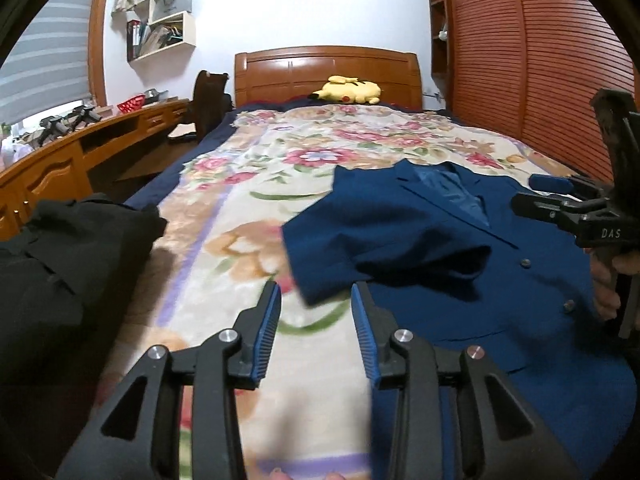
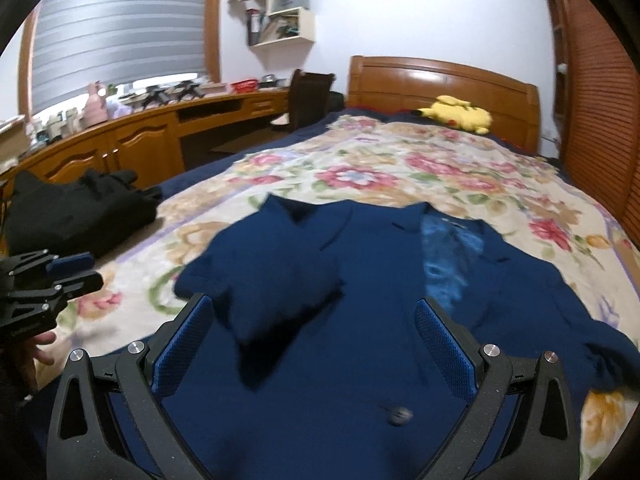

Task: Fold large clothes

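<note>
A dark blue suit jacket [image 1: 420, 240] [image 2: 360, 280] lies front up on the floral blanket [image 1: 256, 184] [image 2: 400, 168]. One sleeve [image 2: 272, 280] is folded across its chest. My left gripper [image 1: 316, 286] hovers at the jacket's left edge, by the sleeve's cuff. Its jaws stand apart and the pads press on nothing. In the right wrist view the left gripper [image 2: 72, 270] shows at the left edge. My right gripper [image 2: 314, 304] is wide open above the jacket's front, with a button [image 2: 400, 416] below it. From the left wrist view the right gripper [image 1: 540, 194] is over the jacket's right side.
A black garment [image 1: 60, 264] [image 2: 80, 208] lies heaped at the bed's left side. A yellow plush toy [image 1: 348, 90] [image 2: 460, 114] rests by the wooden headboard [image 1: 328, 68]. A wooden desk [image 2: 140, 136] runs along the left wall, and a slatted wardrobe [image 1: 540, 60] stands to the right.
</note>
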Tool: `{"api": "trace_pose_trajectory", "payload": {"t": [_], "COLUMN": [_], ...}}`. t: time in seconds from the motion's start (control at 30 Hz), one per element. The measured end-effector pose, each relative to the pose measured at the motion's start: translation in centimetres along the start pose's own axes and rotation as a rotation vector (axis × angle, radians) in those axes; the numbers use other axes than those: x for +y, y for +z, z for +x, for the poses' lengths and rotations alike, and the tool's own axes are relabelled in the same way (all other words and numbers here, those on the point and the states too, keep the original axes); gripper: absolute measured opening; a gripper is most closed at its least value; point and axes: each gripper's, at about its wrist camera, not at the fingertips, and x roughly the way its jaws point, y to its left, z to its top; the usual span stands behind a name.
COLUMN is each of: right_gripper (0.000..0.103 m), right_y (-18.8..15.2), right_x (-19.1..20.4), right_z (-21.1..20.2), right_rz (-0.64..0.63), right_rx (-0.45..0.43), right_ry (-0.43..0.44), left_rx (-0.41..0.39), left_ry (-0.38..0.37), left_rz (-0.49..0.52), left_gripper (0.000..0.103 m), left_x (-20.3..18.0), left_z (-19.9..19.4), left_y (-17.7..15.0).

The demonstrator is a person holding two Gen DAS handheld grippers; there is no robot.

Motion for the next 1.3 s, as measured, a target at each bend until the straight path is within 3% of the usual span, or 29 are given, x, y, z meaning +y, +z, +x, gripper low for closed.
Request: {"api": "trace_pose_trajectory", "payload": {"t": [0.3,0.53,1.1,1.23,1.3], "right_gripper": [0.094,0.086,0.079,0.063,0.030], "right_y": [2.6,3.6,0.9,0.2,0.2], "right_x": [6.0,8.3,11.8,12.3,12.3], "right_z": [6.5,11.7,18.8,19.6,19.7], "right_rz": [-0.175,-0.243,-0.309,-0.352,-0.348], "right_rx": [0.102,0.187,0.363,0.389,0.384], "right_ry": [0.101,0.146,0.242,0.206,0.210], "left_rx": [-0.001,-0.012,-0.016,-0.020,-0.020], "left_ry": [0.017,0.033,0.047,0.053,0.054], "left_rz": [-0.043,-0.055,-0.063,-0.061,-0.059], "left_gripper": [0.036,0.037,0.039,0.039,0.039], "left_x": [3.0,4.0,4.5,4.5,4.5], "left_z": [-0.2,-0.4,-0.4,-0.4,-0.3], "left_y": [-0.8,-0.8,-1.0,-1.0,-1.0]}}
